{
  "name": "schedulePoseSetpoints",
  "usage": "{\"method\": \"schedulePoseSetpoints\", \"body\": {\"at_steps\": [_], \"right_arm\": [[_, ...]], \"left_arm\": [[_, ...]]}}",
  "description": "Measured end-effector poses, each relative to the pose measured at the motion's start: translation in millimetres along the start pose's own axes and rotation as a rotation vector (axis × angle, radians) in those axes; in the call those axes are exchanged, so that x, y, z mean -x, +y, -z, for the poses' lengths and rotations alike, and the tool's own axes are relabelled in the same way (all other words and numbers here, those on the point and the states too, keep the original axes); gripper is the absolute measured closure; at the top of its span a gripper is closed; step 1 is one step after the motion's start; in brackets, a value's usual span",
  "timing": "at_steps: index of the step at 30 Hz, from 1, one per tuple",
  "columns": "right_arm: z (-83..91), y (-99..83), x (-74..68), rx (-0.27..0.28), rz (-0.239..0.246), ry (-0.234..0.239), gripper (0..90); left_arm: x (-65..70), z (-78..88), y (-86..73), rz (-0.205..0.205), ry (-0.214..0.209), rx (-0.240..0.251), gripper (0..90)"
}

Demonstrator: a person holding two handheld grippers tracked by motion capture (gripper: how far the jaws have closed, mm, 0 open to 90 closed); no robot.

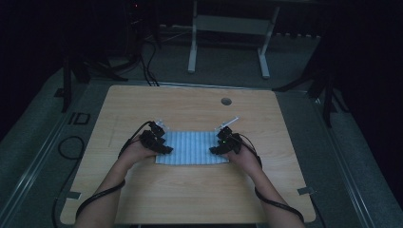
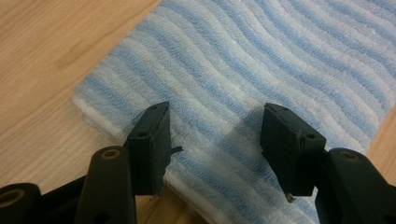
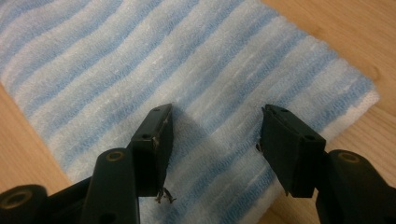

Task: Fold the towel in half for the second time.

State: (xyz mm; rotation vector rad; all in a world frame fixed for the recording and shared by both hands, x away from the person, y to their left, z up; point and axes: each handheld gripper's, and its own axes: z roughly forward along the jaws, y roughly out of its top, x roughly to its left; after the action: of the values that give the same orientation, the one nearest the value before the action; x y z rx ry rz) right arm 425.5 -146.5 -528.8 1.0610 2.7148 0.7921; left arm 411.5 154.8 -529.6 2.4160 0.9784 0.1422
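Left gripper (image 1: 161, 145): jaws stood apart, roughly half spread, over the left end of the towel; nothing clamped between the pads. In the left gripper view (image 2: 215, 140) both pads hung above the pile near the towel's corner; contact could not be judged.
Towel (image 1: 192, 147): blue-and-white striped, folded flat, on the desk (image 1: 199, 194) near its middle, between the two hands.
Towel axis: long axis ran left to right across the desk; stripes ran with it.
Right gripper (image 1: 220, 145): jaws likewise apart, about half spread, over the right end of the towel (image 3: 140, 70); pads (image 3: 289, 149) closed on nothing.
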Motion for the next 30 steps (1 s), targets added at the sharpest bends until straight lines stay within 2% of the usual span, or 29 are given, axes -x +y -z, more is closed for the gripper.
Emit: {"method": "schedulePoseSetpoints", "body": {"at_steps": [5,7,10,11,12,14,16,18,19,21,25,28,30], "right_arm": [[-0.3,0.1,0.6,0.006,-0.002,0.003,43.1],[0.4,0.0,0.7,0.010,0.001,0.016,38.5],[3.2,0.9,-0.6,0.023,0.007,0.041,28.5],[4.8,1.0,-1.2,0.031,0.022,0.052,25.5],[6.4,1.2,-2.2,0.044,0.034,0.053,22.0],[8.9,1.4,-4.2,0.070,0.052,0.052,17.0],[11.0,0.5,-6.8,0.090,0.068,0.033,13.1],[13.7,-1.7,-8.0,0.110,0.090,0.030,13.1],[15.2,-3.2,-8.3,0.120,0.092,0.032,12.9],[18.0,-6.4,-6.8,0.136,0.094,0.033,12.8],[23.1,-13.2,0.1,0.182,0.066,0.041,12.8],[26.5,-20.3,6.9,0.203,0.047,0.053,13.0],[28.7,-25.2,11.0,0.202,0.043,0.054,13.2]], "left_arm": [[-0.2,0.8,-0.2,0.004,0.004,0.007,42.4],[1.2,3.2,-0.7,0.023,0.011,0.017,40.0],[6.1,7.2,-1.3,0.040,0.014,0.056,34.0],[7.9,8.6,-1.6,0.039,0.008,0.069,31.8],[9.8,9.9,-1.9,0.035,0.006,0.084,28.0],[14.4,12.0,-3.0,0.041,0.034,0.132,23.7],[16.8,14.5,-4.5,0.063,0.030,0.179,14.2],[18.9,17.2,-6.8,0.061,0.028,0.201,13.6],[20.4,18.0,-8.0,0.059,0.039,0.207,11.9],[22.5,18.9,-10.9,0.056,0.034,0.214,8.0],[25.7,16.6,-18.7,0.069,0.015,0.218,3.7],[27.9,17.1,-24.1,0.075,0.034,0.229,2.3],[28.3,19.0,-28.9,0.084,0.025,0.236,2.3]]}}
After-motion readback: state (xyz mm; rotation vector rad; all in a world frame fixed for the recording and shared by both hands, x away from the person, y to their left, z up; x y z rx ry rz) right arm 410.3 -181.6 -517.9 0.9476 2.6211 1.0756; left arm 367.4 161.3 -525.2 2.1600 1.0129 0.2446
